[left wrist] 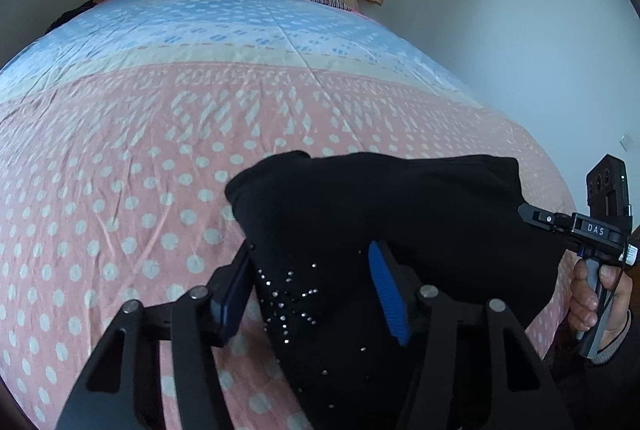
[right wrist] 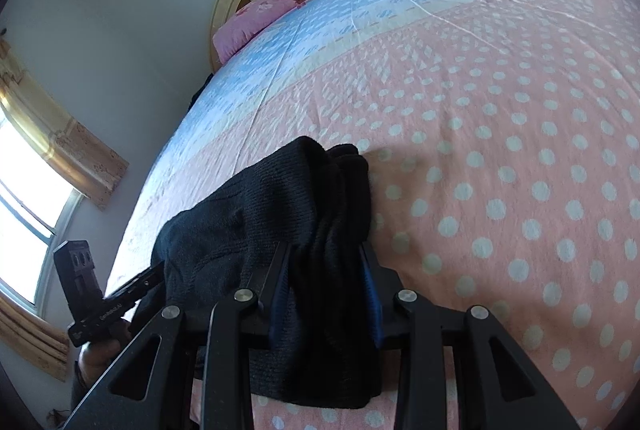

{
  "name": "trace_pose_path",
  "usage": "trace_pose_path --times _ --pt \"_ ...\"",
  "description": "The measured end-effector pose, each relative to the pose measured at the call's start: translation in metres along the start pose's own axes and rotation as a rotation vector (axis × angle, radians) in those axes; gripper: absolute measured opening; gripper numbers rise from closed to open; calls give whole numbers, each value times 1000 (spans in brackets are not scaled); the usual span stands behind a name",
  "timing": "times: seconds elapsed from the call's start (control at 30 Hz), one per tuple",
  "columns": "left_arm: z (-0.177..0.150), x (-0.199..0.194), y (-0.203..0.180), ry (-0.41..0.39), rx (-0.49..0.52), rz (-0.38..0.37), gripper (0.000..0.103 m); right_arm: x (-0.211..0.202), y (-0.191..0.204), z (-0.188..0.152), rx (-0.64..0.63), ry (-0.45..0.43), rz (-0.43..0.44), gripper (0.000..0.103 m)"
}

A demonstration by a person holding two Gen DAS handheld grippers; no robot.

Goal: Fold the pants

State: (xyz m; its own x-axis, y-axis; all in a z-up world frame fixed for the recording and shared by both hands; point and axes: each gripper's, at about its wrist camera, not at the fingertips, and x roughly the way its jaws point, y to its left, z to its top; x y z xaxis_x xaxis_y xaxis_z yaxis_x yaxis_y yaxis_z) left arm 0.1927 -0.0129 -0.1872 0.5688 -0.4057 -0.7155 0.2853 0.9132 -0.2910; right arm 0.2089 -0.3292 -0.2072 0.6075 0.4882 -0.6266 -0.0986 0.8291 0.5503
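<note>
- Left wrist view: my left gripper (left wrist: 316,294) has its fingers apart, straddling the black pants (left wrist: 400,230) without pinching them (rhinestones glint at 6 o'clock). The pants hang bunched over the polka-dot bedspread (left wrist: 140,157). My right gripper (left wrist: 528,216) bites the cloth at 3 o'clock.
- Right wrist view: my right gripper (right wrist: 326,286) is clamped on the pants (right wrist: 280,197), which drape toward 12 o'clock; my left gripper (right wrist: 152,278) sits at 8 o'clock.

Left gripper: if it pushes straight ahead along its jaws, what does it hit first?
The black pants: their fabric already fills the gap in the left gripper. Beyond them lies the polka-dot bedspread, probably next, though depth is unclear.
</note>
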Motion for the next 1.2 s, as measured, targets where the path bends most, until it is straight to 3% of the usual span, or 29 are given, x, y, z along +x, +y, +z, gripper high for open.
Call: trace_pose_path --times 0.1,0.27,0.43,0.93,1.2 --pt "-1 -1 -3 -9 9 -10 47 0 -1 -2 1 -10 5 33" --pt "-2 -5 -10 -33 29 6 29 -7 23 -8 -103 -60 -83 28" --pt "-2 -11 -14 -55 35 49 15 -20 28 -8 -87 -88 -60 26" --pt "7 -53 -15 -125 16 -4 12 -30 87 8 -200 -98 -14 25" --pt "14 -80 6 -187 -12 34 12 -10 128 22 -270 -68 29 25"
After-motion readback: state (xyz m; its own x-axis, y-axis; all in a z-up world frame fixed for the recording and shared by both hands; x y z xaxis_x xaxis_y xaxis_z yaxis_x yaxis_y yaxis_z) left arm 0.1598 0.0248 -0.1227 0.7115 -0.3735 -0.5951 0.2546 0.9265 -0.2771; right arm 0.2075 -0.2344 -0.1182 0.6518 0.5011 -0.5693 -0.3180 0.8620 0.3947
